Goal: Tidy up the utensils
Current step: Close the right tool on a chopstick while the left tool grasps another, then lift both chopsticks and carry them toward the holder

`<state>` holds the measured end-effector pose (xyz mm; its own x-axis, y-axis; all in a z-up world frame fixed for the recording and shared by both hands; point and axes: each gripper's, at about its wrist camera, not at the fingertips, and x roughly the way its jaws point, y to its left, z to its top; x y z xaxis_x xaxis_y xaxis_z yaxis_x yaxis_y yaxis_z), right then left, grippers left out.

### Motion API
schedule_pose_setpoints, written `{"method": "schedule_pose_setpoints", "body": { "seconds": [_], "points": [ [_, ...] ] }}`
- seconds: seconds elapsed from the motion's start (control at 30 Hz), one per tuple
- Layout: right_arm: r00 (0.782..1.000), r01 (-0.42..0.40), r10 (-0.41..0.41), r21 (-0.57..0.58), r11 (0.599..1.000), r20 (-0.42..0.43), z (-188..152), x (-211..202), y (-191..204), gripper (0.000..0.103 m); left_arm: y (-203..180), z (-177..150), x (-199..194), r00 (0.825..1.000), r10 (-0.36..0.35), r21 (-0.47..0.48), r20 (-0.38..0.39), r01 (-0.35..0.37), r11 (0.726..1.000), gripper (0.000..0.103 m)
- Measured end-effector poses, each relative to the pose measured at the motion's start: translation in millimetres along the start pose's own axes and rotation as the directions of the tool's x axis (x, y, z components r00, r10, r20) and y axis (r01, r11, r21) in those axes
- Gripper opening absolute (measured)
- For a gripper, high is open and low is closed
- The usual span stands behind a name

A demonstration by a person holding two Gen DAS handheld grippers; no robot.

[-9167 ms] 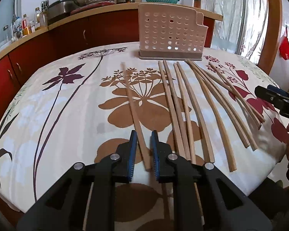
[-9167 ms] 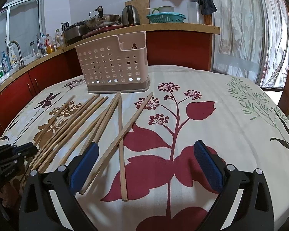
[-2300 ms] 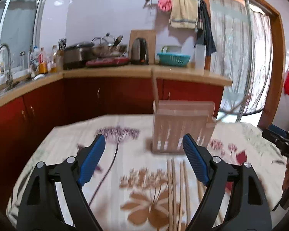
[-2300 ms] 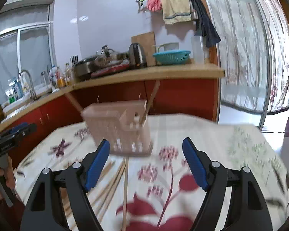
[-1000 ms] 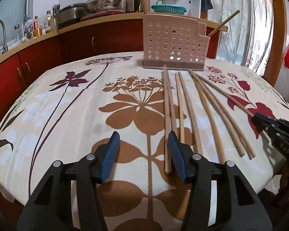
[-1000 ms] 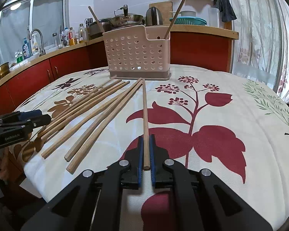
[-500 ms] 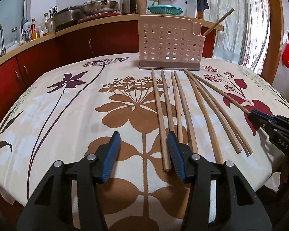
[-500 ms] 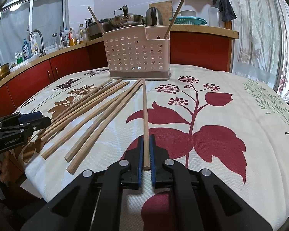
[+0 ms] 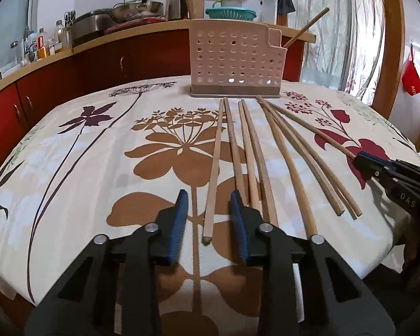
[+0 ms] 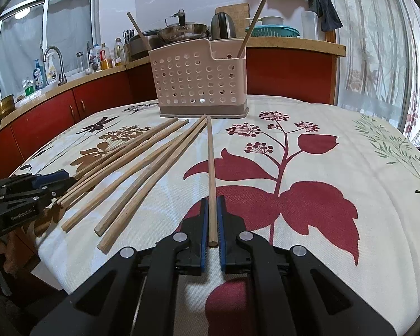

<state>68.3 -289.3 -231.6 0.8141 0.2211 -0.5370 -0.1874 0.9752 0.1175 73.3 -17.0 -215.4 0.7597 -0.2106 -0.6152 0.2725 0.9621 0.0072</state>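
Several long wooden chopsticks [image 9: 291, 168] lie fanned out on the flowered tablecloth [image 9: 84, 168]. The leftmost chopstick [image 9: 217, 151] has its near end between the fingers of my left gripper [image 9: 208, 204]. Those jaws are closing, with a gap still showing on both sides of the stick. My right gripper [image 10: 212, 215] is shut on the near end of the rightmost chopstick [image 10: 210, 154], which rests on the cloth. A pink perforated utensil holder [image 9: 235, 58] stands at the far side with two chopsticks leaning in it. In the right wrist view the left gripper [image 10: 42, 184] shows at the left edge.
The near table edge [image 10: 78, 274] runs just under both grippers. Behind the holder [image 10: 198, 84] a counter on red cabinets [image 9: 56, 78] carries pots, a kettle and bottles. Curtained windows [image 10: 378, 42] fill the right side.
The left gripper's jaws have narrowed around the leftmost chopstick's end. The right gripper holds its chopstick unmoved.
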Motion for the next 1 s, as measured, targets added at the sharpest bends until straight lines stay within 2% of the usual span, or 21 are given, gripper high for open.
{"method": "schedule_pose_setpoints", "body": {
  "seconds": [0.13,0.3,0.5,0.67,1.0],
  "points": [
    [1.0,-0.014,0.014,0.007,1.0,0.014,-0.6,0.5,-2.4,0.007,-1.6,-1.2,0.1,1.0,-0.018,0.006,0.013,0.018,1.0,0.014],
    [0.999,-0.026,0.025,0.016,1.0,0.023,-1.5,1.4,-4.8,0.007,-2.0,-2.0,0.3,1.0,-0.017,-0.001,0.025,0.017,1.0,0.007],
    [0.999,-0.021,0.021,0.004,1.0,0.046,0.9,-3.1,-2.8,0.006,-2.2,-1.9,-0.1,1.0,-0.005,0.003,0.027,0.005,1.0,0.007],
    [0.998,-0.013,0.014,-0.016,1.0,0.058,4.1,-9.0,-0.8,0.006,5.4,0.7,-5.2,0.999,0.0,-0.029,0.037,0.002,1.0,0.007],
    [0.992,0.008,-0.008,-0.004,1.0,0.127,22.8,-34.4,-5.0,0.006,11.8,18.0,-34.9,0.993,0.026,-0.037,0.111,-0.022,0.999,0.007]
  ]
}}
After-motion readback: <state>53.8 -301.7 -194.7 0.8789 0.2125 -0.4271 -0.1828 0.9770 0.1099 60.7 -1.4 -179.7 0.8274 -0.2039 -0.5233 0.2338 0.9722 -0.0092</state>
